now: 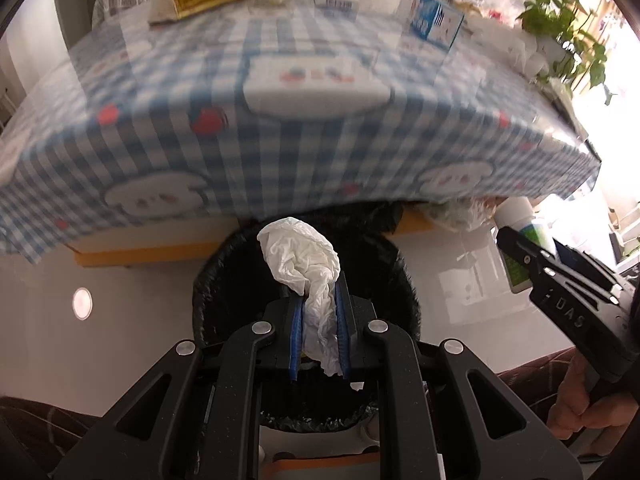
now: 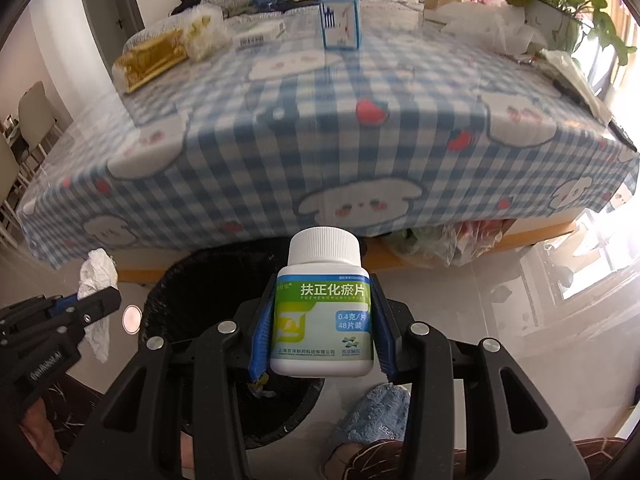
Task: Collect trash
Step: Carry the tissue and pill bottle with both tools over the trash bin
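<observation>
A: What can't be made out?
B: The checked tablecloth [image 1: 280, 132] is motion-blurred. The black bin [image 1: 224, 280] is largely hidden behind the left gripper [image 1: 320, 308].
A: Anything else?
B: Boxes [image 2: 260, 34] at the table's far end have unreadable print.

The left gripper [image 1: 319, 300] is pinching a crumpled tissue [image 1: 304, 258] between its blue pads [image 1: 295, 336], hanging over the black-lined bin [image 1: 404, 280]. Beyond, a checked tablecloth [image 1: 240, 128] is draping the table edge. At right, the right gripper [image 1: 560, 272] is carrying a bottle [image 1: 516, 248].
</observation>
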The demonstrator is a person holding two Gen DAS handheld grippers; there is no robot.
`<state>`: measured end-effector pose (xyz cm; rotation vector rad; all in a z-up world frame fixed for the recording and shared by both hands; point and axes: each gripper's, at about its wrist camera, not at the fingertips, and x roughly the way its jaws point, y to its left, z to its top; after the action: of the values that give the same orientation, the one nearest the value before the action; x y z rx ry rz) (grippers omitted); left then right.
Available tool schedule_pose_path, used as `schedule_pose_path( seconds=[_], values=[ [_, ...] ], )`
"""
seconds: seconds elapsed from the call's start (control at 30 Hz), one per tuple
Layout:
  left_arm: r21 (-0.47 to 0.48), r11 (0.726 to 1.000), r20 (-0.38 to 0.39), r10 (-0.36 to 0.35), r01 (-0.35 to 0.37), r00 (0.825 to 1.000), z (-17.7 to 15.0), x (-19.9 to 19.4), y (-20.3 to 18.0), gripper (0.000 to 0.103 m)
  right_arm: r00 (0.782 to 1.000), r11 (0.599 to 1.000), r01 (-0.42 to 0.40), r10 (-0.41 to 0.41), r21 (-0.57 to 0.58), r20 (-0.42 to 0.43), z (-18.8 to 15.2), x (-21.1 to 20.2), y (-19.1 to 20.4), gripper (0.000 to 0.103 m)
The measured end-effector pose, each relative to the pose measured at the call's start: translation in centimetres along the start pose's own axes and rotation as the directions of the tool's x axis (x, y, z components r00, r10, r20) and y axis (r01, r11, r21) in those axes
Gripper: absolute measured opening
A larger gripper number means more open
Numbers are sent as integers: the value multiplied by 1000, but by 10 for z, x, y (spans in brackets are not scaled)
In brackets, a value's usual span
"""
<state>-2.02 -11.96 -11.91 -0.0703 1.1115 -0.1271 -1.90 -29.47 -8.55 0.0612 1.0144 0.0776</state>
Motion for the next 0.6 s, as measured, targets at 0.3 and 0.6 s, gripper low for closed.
schedule_pose_path(
  seconds=[0.3, 0.6],
  values=[
    [-6, 1000, -26, 29, -30, 999, -14, 41, -3, 13, 999, 1000, -9, 9, -8, -39, -15, 29, 2, 40],
    [-23, 999, -66, 43, -45, 997, -23, 82, -2, 13, 997, 1000, 18, -19, -16, -76, -23, 48, -3, 40]
  ],
)
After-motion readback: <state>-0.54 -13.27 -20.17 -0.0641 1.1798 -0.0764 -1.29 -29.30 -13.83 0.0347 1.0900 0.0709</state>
